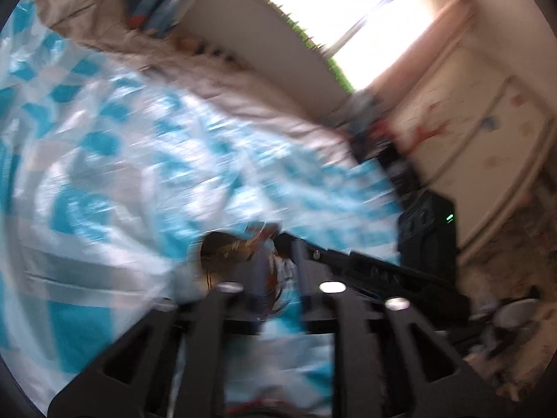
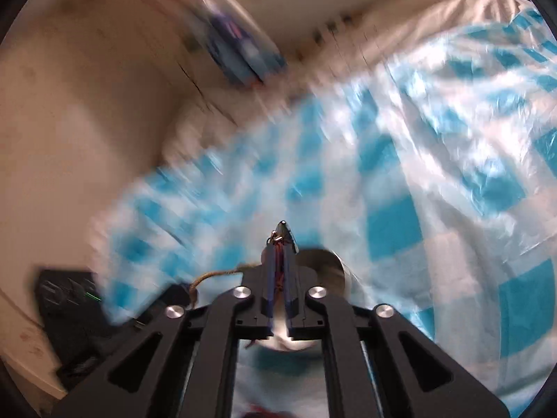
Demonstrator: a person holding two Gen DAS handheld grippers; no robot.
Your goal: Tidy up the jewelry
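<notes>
In the right wrist view my right gripper stands over a blue-and-white checked cloth. Its fingers are close together with a red cord between the pads. A small dark pendant sticks out past the tips, and a brown cord trails off to the left. A round silvery dish lies just behind the fingers. The left wrist view is badly blurred. There my left gripper has its fingers apart, with thin reddish cords showing in the gap. A brown rounded thing sits just left of the fingers.
The checked cloth lies over beige bedding. A black box with a green light stands past the cloth's edge, also seen as a black box at lower left. A long dark shape lies right of my left gripper. A bright window is beyond.
</notes>
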